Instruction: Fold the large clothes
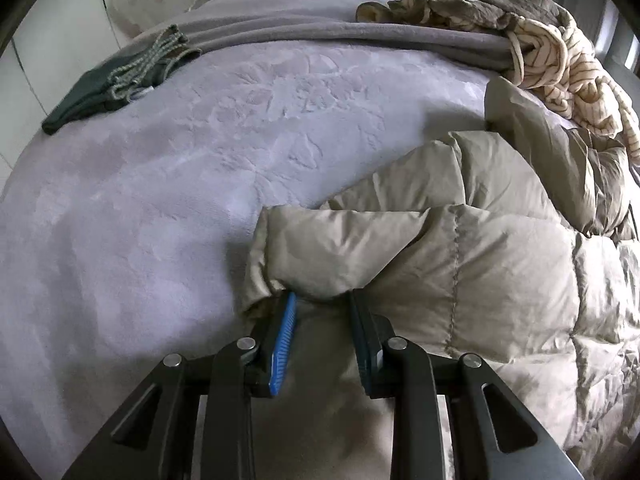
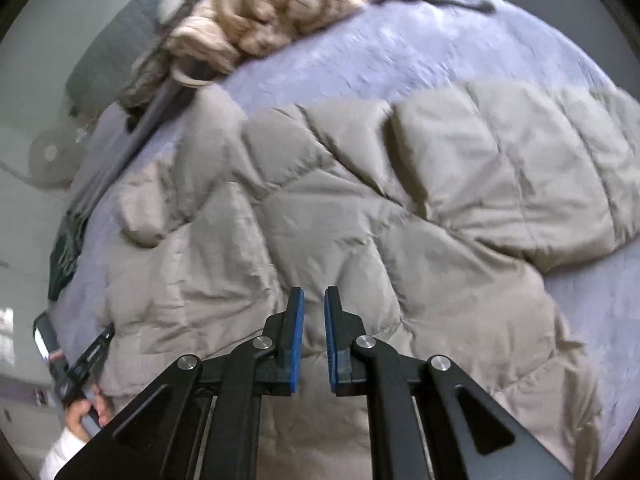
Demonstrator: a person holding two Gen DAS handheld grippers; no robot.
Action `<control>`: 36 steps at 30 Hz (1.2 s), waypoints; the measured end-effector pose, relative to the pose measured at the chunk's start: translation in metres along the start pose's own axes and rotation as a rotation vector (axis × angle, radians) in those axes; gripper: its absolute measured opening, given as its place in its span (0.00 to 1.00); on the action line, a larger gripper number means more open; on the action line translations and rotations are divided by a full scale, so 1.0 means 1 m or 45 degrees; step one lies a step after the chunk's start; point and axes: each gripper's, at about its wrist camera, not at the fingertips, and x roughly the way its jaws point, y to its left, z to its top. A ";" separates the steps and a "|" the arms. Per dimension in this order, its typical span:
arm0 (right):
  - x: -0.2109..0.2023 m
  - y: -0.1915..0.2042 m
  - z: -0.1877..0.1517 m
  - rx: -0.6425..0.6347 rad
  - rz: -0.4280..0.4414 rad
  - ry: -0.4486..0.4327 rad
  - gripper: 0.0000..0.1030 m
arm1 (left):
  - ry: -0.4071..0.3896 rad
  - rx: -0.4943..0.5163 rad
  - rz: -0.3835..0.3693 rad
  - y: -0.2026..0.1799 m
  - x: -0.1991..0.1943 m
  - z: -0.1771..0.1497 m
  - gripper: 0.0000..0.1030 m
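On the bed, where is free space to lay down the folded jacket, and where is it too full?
The widest bare patch of the purple bedspread lies between the dark green garment, the folded grey blanket and the beige puffer jacket. It is crowded at the far right, where the striped clothes pile meets the jacket.

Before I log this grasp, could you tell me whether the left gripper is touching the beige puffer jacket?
Touching: in the left wrist view, the left gripper has both fingertips buried under a fold of the puffer jacket.
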 end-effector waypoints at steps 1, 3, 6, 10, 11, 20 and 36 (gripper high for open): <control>-0.003 0.003 0.001 -0.028 0.021 -0.003 0.09 | -0.003 0.004 0.009 -0.002 -0.006 0.000 0.29; -0.005 0.008 -0.001 -0.076 0.070 0.011 0.09 | -0.011 0.011 0.022 -0.003 -0.019 0.000 0.29; -0.002 0.017 -0.003 -0.114 0.097 0.033 0.09 | -0.014 0.019 0.015 -0.009 -0.045 -0.006 0.29; -0.003 0.004 -0.011 -0.049 0.153 0.087 0.14 | -0.017 0.059 -0.011 -0.026 -0.070 -0.022 0.29; -0.004 0.000 -0.011 -0.032 0.155 0.094 0.14 | -0.010 0.068 -0.024 -0.032 -0.075 -0.027 0.29; -0.042 -0.071 -0.024 0.093 0.104 0.080 0.24 | -0.018 0.135 -0.096 -0.104 -0.104 -0.058 0.99; -0.110 -0.261 -0.013 0.578 0.045 -0.211 0.86 | 0.143 0.250 -0.212 -0.235 -0.106 -0.084 0.99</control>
